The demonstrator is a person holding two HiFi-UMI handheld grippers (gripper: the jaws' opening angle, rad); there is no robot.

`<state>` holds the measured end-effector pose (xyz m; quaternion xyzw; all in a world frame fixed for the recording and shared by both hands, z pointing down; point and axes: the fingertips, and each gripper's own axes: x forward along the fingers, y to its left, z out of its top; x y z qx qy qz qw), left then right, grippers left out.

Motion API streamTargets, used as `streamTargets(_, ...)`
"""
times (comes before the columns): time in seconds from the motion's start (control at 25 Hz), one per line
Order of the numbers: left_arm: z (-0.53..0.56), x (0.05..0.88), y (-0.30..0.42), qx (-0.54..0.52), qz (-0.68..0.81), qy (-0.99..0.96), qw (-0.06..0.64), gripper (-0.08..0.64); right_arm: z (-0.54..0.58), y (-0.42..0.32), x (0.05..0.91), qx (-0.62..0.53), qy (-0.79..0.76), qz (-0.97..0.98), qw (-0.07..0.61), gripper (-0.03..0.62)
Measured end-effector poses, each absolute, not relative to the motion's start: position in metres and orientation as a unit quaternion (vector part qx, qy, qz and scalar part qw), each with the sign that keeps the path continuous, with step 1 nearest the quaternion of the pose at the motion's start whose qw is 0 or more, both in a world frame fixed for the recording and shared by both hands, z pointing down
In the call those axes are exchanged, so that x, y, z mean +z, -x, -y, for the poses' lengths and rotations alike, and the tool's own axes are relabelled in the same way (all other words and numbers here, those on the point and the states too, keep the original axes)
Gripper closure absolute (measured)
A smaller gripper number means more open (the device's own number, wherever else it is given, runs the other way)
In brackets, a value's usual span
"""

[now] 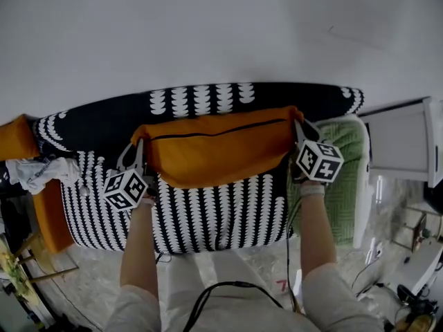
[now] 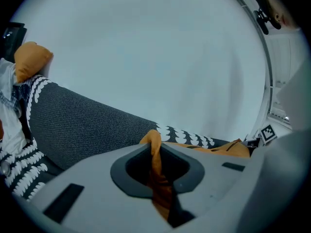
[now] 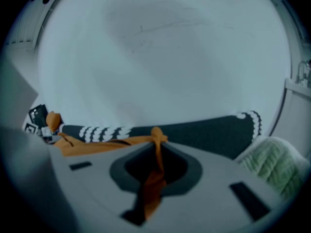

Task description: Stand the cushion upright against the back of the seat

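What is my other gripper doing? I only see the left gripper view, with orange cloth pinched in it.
Observer: The right gripper is shut on the other top corner of the same orange cushion.
Operator: Where is the cushion?
Observer: In the head view it spreads wide over the black-and-white seat, just in front of the backrest.
Operator: What is past the right end?
Observer: A green knitted cloth lies beside the seat there.
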<state>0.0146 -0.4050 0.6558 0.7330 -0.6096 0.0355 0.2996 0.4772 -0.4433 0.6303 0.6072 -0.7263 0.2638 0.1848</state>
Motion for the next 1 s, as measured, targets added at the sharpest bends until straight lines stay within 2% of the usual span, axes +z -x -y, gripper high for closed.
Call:
streamTargets(0.28, 0.403, 0.649, -0.011, 0.035, 0.617, -0.733, 0.283, 0.505, 0.443, -0.480, 0.620, 0.258, -0.617, 0.727, 0.153, 0.548)
streamTargets(0.4, 0.402, 0.645, -0.009, 0.035, 0.625, -0.730, 0.275, 0.478, 0.441, -0.481, 0.618, 0.251, -0.627, 0.723, 0.147, 0.541)
streamTargets(0.48, 0.402, 0.642, -0.007, 0.031, 0.628, -0.729, 0.272, 0.448, 0.440, -0.485, 0.616, 0.251, -0.635, 0.718, 0.138, 0.519)
streamTargets(0.6, 0.400, 0.637, -0.003, 0.024, 0.630, -0.729, 0.267, 0.395, 0.439, -0.492, 0.614, 0.260, -0.640, 0.713, 0.121, 0.437)
streamTargets(0.72, 0.396, 0.633, -0.001, 0.021, 0.629, -0.732, 0.261, 0.376, 0.437, -0.493, 0.609, 0.268, -0.633, 0.720, 0.100, 0.370)
streamTargets(1.0, 0.378, 0.629, -0.004, 0.012, 0.627, -0.734, 0.260, 0.373, 0.420, -0.491, 0.604, 0.259, -0.636, 0.722, 0.089, 0.353)
